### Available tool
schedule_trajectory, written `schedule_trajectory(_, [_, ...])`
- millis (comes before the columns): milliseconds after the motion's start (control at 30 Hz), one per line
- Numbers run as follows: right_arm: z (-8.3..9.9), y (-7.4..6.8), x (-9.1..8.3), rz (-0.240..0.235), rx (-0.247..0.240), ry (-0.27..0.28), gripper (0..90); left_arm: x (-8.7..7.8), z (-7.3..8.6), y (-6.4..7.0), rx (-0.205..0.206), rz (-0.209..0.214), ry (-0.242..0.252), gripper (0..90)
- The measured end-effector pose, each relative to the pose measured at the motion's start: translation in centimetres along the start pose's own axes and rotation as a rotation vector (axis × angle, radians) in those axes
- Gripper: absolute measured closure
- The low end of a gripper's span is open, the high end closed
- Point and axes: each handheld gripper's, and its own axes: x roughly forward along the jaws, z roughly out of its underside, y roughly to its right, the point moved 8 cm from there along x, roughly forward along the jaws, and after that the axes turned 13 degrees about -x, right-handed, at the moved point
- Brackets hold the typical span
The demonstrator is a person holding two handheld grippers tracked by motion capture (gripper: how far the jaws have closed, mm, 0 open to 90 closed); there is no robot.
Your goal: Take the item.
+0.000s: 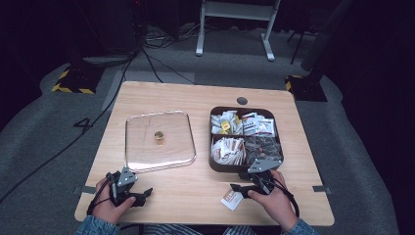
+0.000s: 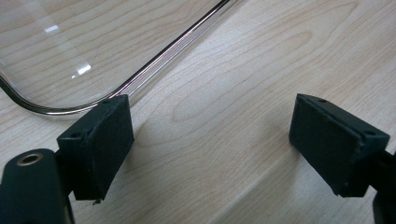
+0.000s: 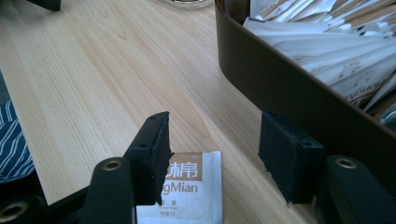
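A white and tan sachet [image 1: 231, 199] lies flat on the wooden table near the front edge. My right gripper [image 1: 235, 189] hovers right over it, open; in the right gripper view the sachet [image 3: 196, 191] lies below the spread jaws of that gripper [image 3: 215, 140], partly under the left one, and they are not closed on it. My left gripper [image 1: 142, 195] rests at the front left, open, with bare wood between its jaws [image 2: 210, 126].
A brown four-compartment tray [image 1: 211, 147] full of sachets stands just beyond the right gripper, its wall [image 3: 280, 88] close on the right. A clear lid [image 1: 147, 147] with a small knob [image 1: 159, 136] lies flat ahead of the left gripper, its corner [image 2: 70, 46] near the left jaw.
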Motion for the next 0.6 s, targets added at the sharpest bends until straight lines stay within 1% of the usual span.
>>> schedule_trajectory(167, [-0.7, 0.1, -0.4, -0.002, 0.000, 0.019, 43.0, 0.0, 0.0, 0.0, 0.000, 0.000, 0.000, 14.0])
schedule_trajectory(267, [-1.1, 0.2, -0.6, 0.000, -0.002, 0.018, 42.6, 0.0, 0.0, 0.0, 0.001, 0.000, 0.000, 14.0])
schedule_trajectory(600, [-2.9, 0.6, -1.5, 0.013, -0.021, 0.044, 40.1, 0.1, -0.1, 0.0, -0.002, 0.002, 0.001, 13.5])
